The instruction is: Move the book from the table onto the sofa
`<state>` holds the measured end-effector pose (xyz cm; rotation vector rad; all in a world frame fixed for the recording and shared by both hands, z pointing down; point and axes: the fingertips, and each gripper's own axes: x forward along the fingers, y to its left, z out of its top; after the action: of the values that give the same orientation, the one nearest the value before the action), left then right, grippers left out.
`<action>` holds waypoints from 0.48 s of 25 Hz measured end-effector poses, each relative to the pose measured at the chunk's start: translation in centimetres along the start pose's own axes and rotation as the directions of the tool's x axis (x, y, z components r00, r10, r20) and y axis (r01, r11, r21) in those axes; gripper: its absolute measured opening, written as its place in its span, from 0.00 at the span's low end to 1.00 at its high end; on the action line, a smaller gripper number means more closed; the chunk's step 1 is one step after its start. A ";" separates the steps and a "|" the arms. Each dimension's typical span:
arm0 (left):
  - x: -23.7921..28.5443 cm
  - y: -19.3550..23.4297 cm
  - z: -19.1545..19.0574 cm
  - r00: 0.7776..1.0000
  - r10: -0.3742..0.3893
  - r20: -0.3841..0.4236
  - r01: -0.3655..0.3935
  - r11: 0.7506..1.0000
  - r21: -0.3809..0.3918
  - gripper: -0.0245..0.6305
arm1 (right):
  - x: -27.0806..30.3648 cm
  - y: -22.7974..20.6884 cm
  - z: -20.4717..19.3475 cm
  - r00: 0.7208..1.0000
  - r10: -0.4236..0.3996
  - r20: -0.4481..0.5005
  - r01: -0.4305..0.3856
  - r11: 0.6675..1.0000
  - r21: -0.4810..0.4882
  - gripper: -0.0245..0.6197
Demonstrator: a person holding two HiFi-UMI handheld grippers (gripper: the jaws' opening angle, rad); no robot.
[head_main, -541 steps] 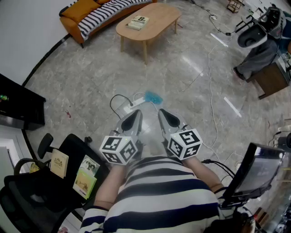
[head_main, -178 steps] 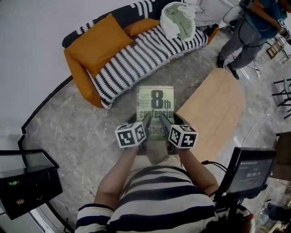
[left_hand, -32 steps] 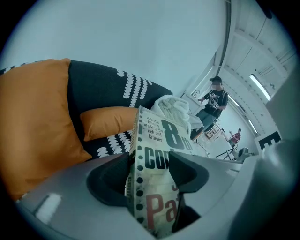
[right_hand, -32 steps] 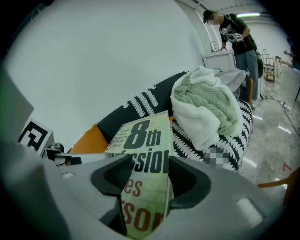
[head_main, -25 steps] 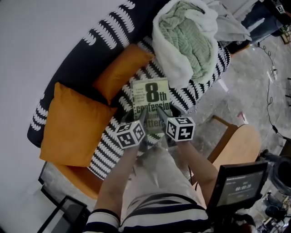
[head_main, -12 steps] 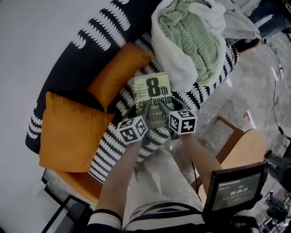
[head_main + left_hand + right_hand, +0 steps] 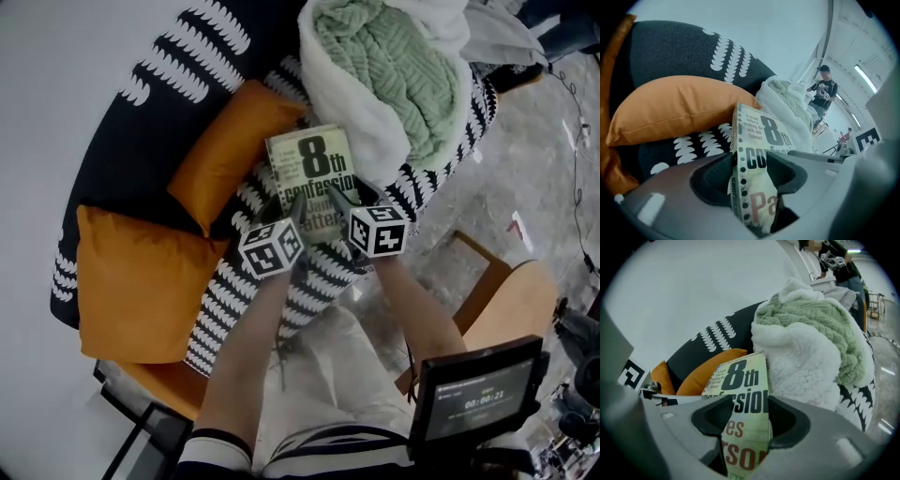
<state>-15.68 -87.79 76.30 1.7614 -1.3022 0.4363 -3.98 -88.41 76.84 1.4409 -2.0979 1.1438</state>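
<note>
The book (image 7: 312, 178), a pale green paperback with a big "8th" on its cover, hangs over the black-and-white sofa seat (image 7: 319, 277). It sits between an orange cushion (image 7: 230, 155) and a white-and-green blanket (image 7: 394, 66). My left gripper (image 7: 298, 214) is shut on its left edge by the spine. Its jaws have just been closing with the book between them. My right gripper (image 7: 339, 202) is shut on the book's right edge. In the left gripper view the book (image 7: 759, 140) stands between the left gripper's (image 7: 750, 171) pads. In the right gripper view the book (image 7: 740, 380) fills the right gripper's (image 7: 743, 413) gap.
A second orange cushion (image 7: 141, 281) lies at the sofa's left end. The wooden table (image 7: 506, 309) is behind me at lower right, beside a small screen (image 7: 473, 398). A person (image 7: 822, 93) stands far off past the blanket.
Both grippers have carried the book forward and down toward the sofa seat. It now sits closer to the orange cushion and the blanket.
</note>
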 end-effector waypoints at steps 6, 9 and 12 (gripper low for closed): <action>1.9 0.0 -1.1 0.999 -0.001 -0.048 0.002 1.000 0.020 0.39 | 0.8 -1.6 -0.4 0.999 -0.034 -0.014 0.034 0.999 -0.003 0.39; 2.5 0.1 -1.5 0.998 -0.001 -0.064 0.001 1.000 0.007 0.39 | 1.0 -2.1 -0.4 0.999 -0.051 -0.010 0.051 0.999 -0.006 0.37; 2.8 -0.1 -1.1 0.997 -0.003 -0.072 0.002 1.000 -0.004 0.39 | 1.0 -2.2 0.1 0.998 -0.069 -0.009 0.069 0.998 0.000 0.36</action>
<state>-14.31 -88.52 78.87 1.7280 -1.2492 0.4909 -2.36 -89.41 78.37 1.4936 -2.0248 1.1229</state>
